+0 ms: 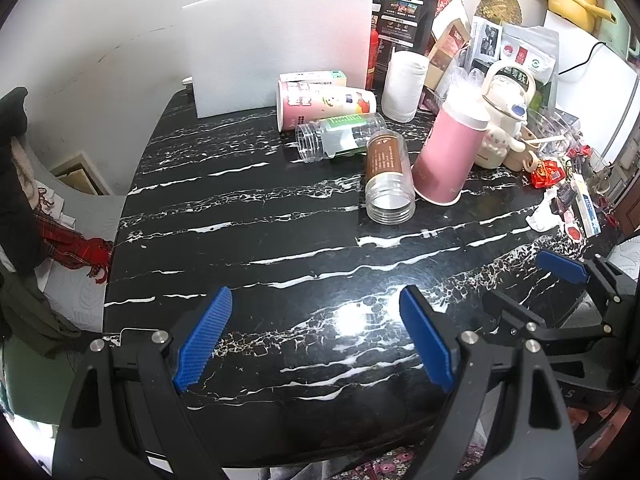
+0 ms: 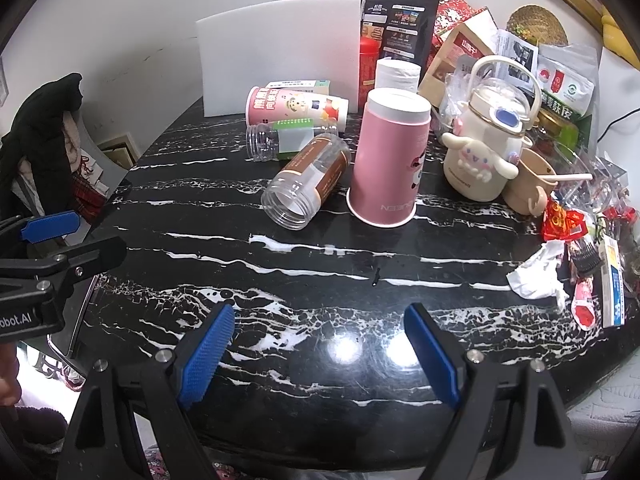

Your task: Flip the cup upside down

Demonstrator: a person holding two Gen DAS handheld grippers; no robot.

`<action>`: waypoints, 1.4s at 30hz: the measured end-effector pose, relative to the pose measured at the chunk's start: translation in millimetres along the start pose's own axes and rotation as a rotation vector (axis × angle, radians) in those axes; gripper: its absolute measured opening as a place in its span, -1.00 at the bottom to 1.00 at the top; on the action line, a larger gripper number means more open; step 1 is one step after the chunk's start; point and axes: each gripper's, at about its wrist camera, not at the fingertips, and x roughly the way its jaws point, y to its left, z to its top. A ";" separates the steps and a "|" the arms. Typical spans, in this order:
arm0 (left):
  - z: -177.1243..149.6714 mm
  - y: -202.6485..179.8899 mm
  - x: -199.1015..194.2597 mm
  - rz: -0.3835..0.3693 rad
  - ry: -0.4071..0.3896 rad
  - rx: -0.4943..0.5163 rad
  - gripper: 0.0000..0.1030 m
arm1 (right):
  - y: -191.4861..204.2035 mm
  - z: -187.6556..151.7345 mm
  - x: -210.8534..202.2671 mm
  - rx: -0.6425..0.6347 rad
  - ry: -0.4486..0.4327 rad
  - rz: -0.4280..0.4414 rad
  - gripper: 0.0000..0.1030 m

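Note:
A pink paper cup (image 2: 390,160) stands mouth down on the black marble table (image 2: 320,280), its white base on top; it also shows in the left wrist view (image 1: 450,156). My left gripper (image 1: 316,340) is open and empty over the table's near edge, well short of the cup. My right gripper (image 2: 320,356) is open and empty, also near the front edge. The right gripper's fingers (image 1: 560,268) show at the right of the left wrist view; the left gripper's fingers (image 2: 50,224) show at the left of the right wrist view.
Two clear plastic jars (image 2: 306,188) (image 2: 280,140) and a printed pink cup (image 2: 296,108) lie on their sides left of the pink cup. A white foam board (image 2: 280,52), a cream kettle bottle (image 2: 488,148), packets and wrappers (image 2: 560,232) crowd the back and right.

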 end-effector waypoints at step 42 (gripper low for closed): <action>36.0 29.1 45.0 0.037 0.036 -0.033 0.65 | 6.8 51.9 42.3 0.008 0.047 0.043 0.69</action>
